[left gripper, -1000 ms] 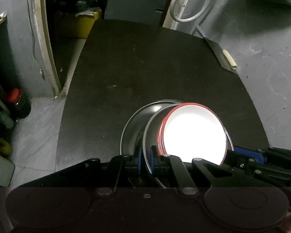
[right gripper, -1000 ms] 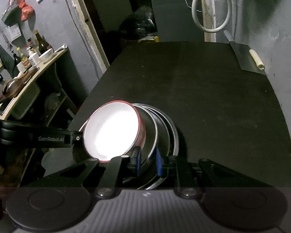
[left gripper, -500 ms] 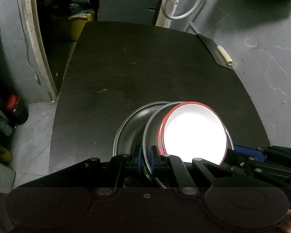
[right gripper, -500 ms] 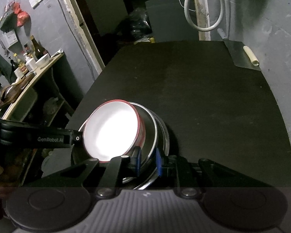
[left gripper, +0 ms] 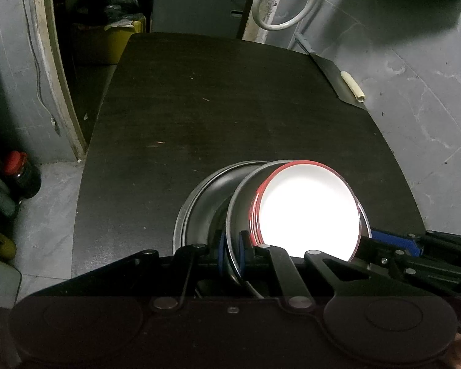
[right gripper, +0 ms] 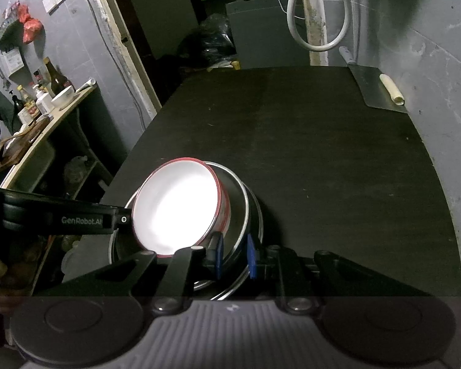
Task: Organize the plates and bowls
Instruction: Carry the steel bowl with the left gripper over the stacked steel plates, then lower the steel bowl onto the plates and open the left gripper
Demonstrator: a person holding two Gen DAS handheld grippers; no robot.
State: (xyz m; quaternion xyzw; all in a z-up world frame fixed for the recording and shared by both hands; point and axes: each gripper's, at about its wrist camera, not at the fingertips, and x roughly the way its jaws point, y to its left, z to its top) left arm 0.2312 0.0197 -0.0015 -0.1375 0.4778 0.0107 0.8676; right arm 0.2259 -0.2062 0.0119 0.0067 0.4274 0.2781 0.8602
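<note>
A stack of dishes is held between both grippers above the dark table [left gripper: 218, 117]. A white bowl with a red rim [left gripper: 307, 212] sits inside a steel bowl [left gripper: 242, 196], which sits in a wider steel plate [left gripper: 196, 203]. My left gripper [left gripper: 229, 253] is shut on the steel bowl's left rim. My right gripper [right gripper: 235, 255] is shut on the steel bowl's right rim [right gripper: 244, 212], with the white bowl [right gripper: 175, 206] to its left. Each gripper shows in the other's view.
A cleaver [right gripper: 375, 89] lies at the table's [right gripper: 322, 160] far right corner. A white hose loop [left gripper: 285, 3] hangs on the wall behind. A shelf with bottles [right gripper: 40, 98] stands left of the table. A red-capped jar [left gripper: 21, 172] sits on the floor.
The dish stack stays gripped by both grippers. Both cameras and the stack have shifted slightly over the table, with the wide plate showing more to the left.
</note>
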